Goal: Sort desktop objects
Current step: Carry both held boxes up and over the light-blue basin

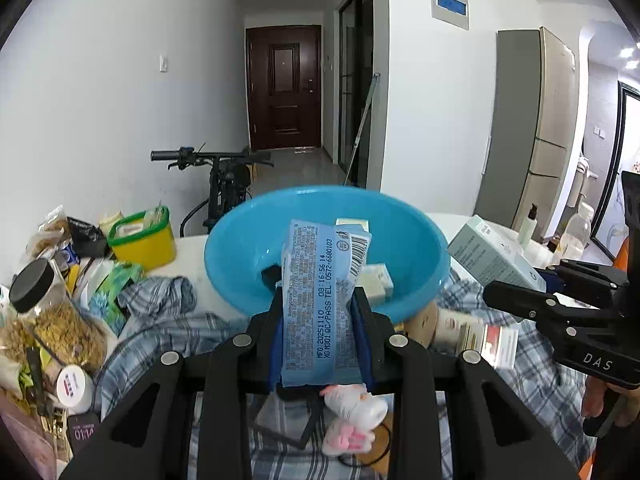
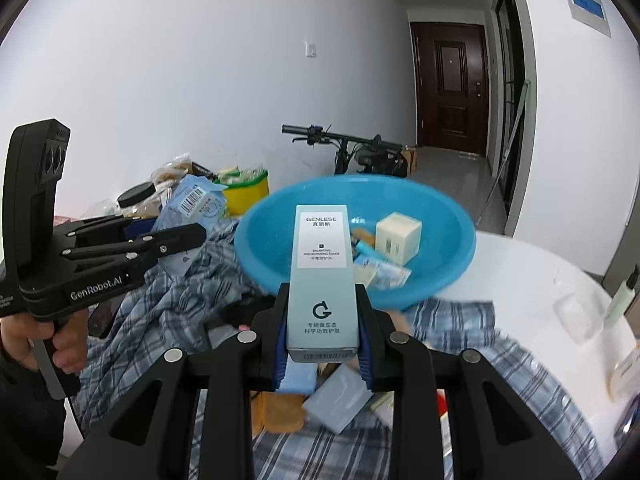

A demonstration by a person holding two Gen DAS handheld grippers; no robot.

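My left gripper (image 1: 320,300) is shut on a light blue printed wipes packet (image 1: 320,304), held upright in front of the blue basin (image 1: 240,236). My right gripper (image 2: 322,300) is shut on a tall pale green toner box (image 2: 322,280), also raised before the blue basin (image 2: 264,240). The basin holds a cream cube (image 2: 399,236), small packets and a dark item. In the left wrist view the right gripper (image 1: 516,300) appears at the right edge with the toner box (image 1: 488,256). The left gripper (image 2: 176,236) with its packet (image 2: 192,200) shows at the left of the right wrist view.
A plaid cloth (image 1: 168,332) covers the white table (image 2: 532,264). A yellow tub with a green rim (image 1: 144,236), a black-lidded jar (image 1: 44,304), snack bags and a pink plush toy (image 1: 352,412) lie around. Bottles (image 1: 528,224) stand far right. A bicycle (image 1: 224,176) is behind.
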